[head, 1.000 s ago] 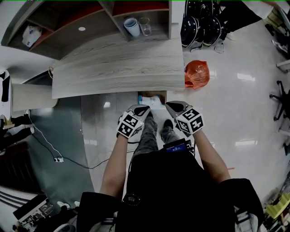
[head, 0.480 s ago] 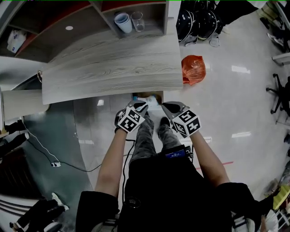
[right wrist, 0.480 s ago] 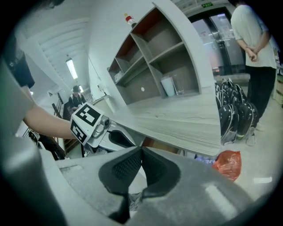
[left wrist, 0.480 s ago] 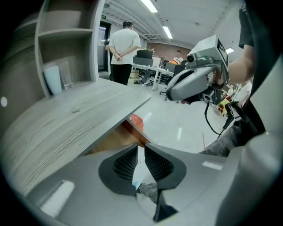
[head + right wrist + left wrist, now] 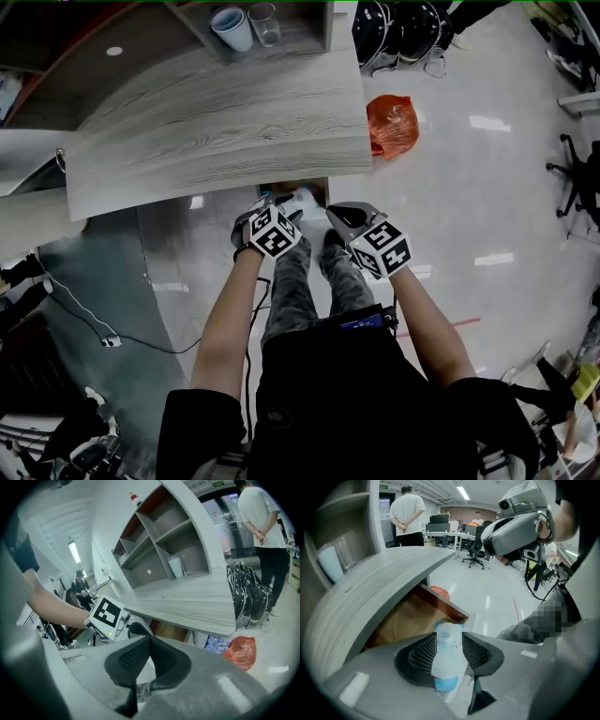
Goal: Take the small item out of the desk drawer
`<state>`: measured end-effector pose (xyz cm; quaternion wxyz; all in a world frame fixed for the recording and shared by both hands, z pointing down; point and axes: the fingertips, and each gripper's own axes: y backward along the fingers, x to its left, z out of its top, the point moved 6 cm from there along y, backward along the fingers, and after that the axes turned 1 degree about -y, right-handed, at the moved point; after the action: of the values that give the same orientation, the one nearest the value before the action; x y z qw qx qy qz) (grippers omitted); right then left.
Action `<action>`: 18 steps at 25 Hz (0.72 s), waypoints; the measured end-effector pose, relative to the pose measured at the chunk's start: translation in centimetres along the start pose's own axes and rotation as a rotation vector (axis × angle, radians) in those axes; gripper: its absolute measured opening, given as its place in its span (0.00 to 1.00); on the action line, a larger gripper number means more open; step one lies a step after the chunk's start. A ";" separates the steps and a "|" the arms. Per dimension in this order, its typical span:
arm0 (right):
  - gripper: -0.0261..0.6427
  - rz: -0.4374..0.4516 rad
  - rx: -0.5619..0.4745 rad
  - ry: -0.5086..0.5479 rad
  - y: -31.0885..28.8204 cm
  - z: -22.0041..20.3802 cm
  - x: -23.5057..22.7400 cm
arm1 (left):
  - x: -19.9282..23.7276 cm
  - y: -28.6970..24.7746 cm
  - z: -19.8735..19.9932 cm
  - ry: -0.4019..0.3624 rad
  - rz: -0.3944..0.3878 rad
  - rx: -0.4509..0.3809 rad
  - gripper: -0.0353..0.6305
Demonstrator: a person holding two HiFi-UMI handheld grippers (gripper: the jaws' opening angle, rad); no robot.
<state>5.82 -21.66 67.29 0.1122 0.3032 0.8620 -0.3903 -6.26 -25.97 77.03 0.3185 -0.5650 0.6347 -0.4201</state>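
Bottle, small white plastic with blue cap (image 5: 448, 660), in open brown wooden drawer (image 5: 410, 620) under grey wood-grain desk top (image 5: 216, 122), my 12 o'clock | left gripper (image 5: 450, 637) jaws just opening, bottle between them, not yet clamped | right gripper (image 5: 150, 639) clenched, empty, 3 o'clock of left | I'd close squarely on the bottle's body, then lift clear.

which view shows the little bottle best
Left gripper view: the blue-capped bottle sits large between the left gripper's jaws, which have just been opening. Head view shows only a pale sliver; right gripper view doesn't show it.
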 end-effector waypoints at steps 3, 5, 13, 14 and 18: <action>0.04 -0.001 0.003 -0.001 -0.3 -0.6 -0.4 | 0.1 -1.3 0.0 -0.047 0.008 0.039 0.36; 0.04 -0.002 0.005 -0.004 -0.5 -1.0 -0.6 | 0.1 -2.0 -0.1 -0.075 0.010 0.067 0.39; 0.04 0.005 0.017 -0.010 -1.0 -2.2 -1.2 | 0.5 -4.4 -0.6 -0.095 0.002 0.123 0.44; 0.04 0.006 0.016 -0.010 -1.1 -2.2 -1.3 | 0.7 -4.7 -0.6 -0.092 -0.003 0.130 0.44; 0.04 0.009 0.017 -0.010 -1.2 -2.5 -1.4 | 1.2 -5.9 -1.0 -0.084 0.002 0.156 0.42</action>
<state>6.26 -21.08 70.28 0.1157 0.3062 0.8567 -0.3986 -4.67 -27.01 82.77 0.3882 -0.5552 0.5866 -0.4437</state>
